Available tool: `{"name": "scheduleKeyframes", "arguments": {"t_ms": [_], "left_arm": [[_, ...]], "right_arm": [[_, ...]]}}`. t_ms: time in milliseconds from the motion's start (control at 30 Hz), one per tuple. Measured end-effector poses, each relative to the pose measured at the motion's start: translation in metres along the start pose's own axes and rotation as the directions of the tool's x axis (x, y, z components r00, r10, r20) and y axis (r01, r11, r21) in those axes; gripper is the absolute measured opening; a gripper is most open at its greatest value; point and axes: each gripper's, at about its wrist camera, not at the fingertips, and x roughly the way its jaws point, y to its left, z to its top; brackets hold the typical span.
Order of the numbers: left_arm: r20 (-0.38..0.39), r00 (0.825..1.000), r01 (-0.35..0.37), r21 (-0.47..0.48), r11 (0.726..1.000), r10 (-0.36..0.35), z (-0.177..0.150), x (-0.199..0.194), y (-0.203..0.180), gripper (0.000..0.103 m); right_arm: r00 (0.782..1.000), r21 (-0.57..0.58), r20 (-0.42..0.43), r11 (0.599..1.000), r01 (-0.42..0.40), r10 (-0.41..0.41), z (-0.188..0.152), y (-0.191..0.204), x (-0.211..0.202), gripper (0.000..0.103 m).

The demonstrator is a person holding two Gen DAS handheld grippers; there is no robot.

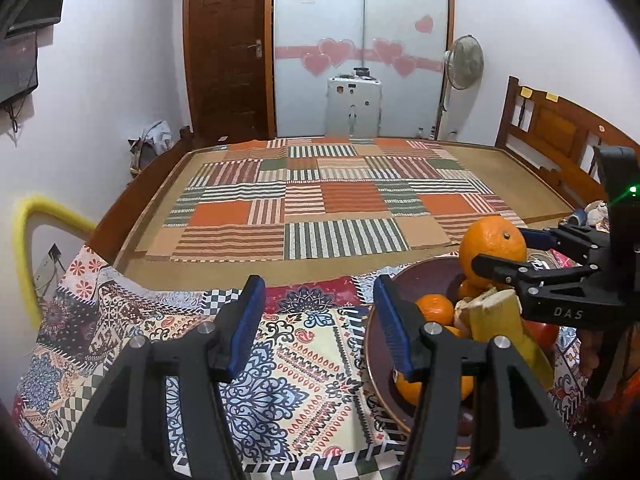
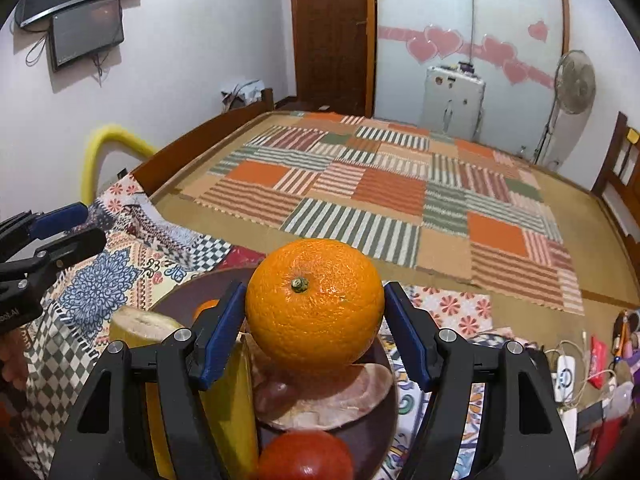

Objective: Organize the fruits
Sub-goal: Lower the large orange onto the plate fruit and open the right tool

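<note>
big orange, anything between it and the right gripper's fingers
Nothing visible. The big orange sits directly between the right gripper's blue fingers, above the bowl. The left gripper is open and off to the side over the cloth.

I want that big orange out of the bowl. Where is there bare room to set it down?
The patterned paisley cloth left of the dark brown bowl is bare, under the open left gripper. The striped patchwork mat beyond is bare too. The bowl is crowded: small oranges, peeled banana, red tomato.
</note>
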Motion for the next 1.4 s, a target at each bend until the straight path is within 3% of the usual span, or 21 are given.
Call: {"name": "scheduleKeyframes", "arguments": {"t_ms": [333, 433, 767, 1233, 1400], "left_arm": [[-0.004, 1.0, 0.003, 0.005, 1.0, -0.003, -0.006, 0.005, -0.002, 0.056], [-0.003, 1.0, 0.008, 0.004, 1.0, -0.008, -0.008, 0.004, -0.003, 0.056], [0.002, 1.0, 0.001, 0.015, 1.0, -0.001, -0.012, 0.002, -0.006, 0.056], [0.007, 1.0, 0.01, 0.036, 0.999, -0.01, -0.014, -0.002, -0.012, 0.056], [0.024, 1.0, 0.011, 0.045, 0.999, -0.012, -0.013, -0.01, -0.015, 0.056]], "right_arm": [[1.0, -0.041, -0.001, 0.999, -0.023, 0.023, -0.002, 0.005, -0.005, 0.067], [0.997, -0.011, -0.005, 0.997, -0.071, 0.071, -0.005, 0.001, -0.008, 0.067], [0.997, 0.023, -0.01, 0.996, -0.082, 0.083, -0.009, -0.007, -0.008, 0.068], [0.999, -0.001, 0.016, 0.999, -0.034, 0.034, -0.01, -0.005, -0.014, 0.073], [0.999, -0.014, 0.034, 0.999, -0.03, 0.031, -0.016, -0.001, -0.023, 0.085]]}}
